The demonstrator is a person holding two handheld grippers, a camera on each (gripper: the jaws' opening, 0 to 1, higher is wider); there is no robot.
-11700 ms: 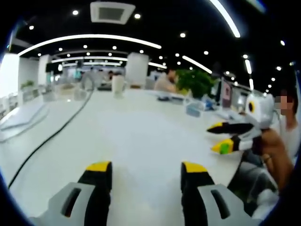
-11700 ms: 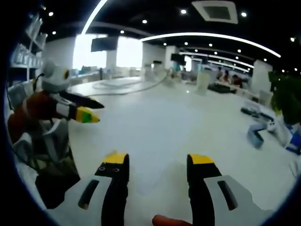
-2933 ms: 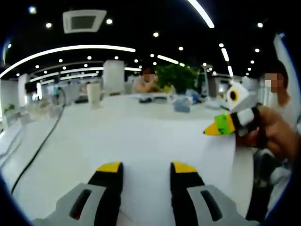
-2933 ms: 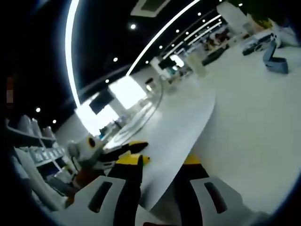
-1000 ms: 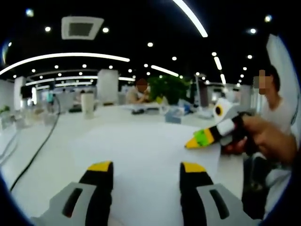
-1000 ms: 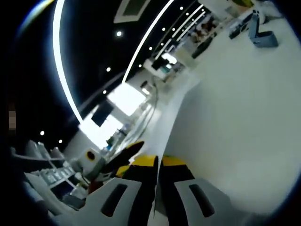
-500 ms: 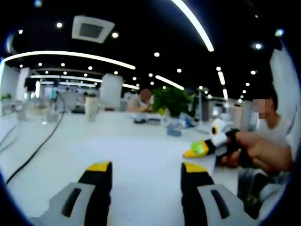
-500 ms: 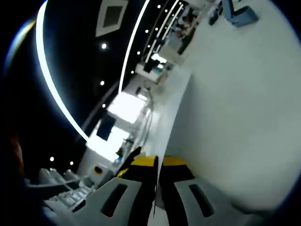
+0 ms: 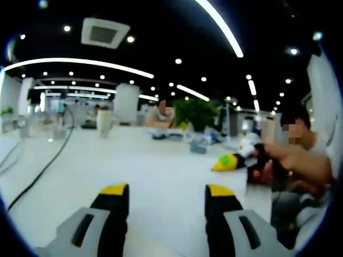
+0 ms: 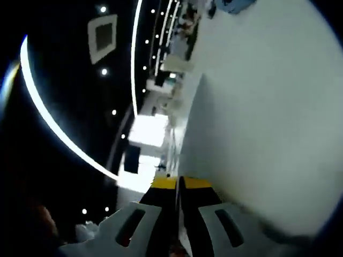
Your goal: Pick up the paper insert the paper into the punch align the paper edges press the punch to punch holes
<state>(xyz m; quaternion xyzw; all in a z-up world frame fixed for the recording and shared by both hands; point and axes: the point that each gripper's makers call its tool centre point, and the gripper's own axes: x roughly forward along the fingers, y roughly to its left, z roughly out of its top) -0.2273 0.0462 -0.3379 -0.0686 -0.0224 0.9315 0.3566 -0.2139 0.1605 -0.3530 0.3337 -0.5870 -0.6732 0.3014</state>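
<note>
My left gripper [image 9: 166, 190] is open above the white table [image 9: 134, 155], with nothing between its yellow-tipped jaws. From the right, a hand holds my right gripper [image 9: 230, 160], whose yellow and green tip points left. A white sheet of paper [image 9: 239, 179] hangs below that tip, hard to tell apart from the table. In the right gripper view, which is strongly rolled, my right gripper [image 10: 178, 184] is shut on the edge of the paper [image 10: 257, 118]. The sheet spreads as a broad white surface up and to the right.
A black cable [image 9: 37, 174] runs along the table's left side. A pale cup [image 9: 103, 122] stands at the back, with a green plant [image 9: 198, 113] and small blue items [image 9: 197, 148] near it. People sit behind the table and at the right edge.
The right gripper has closed on the sheet's edge and lifted it, then rolled further. In the left gripper view the sheet went from lying broad in front to hanging near the right gripper.
</note>
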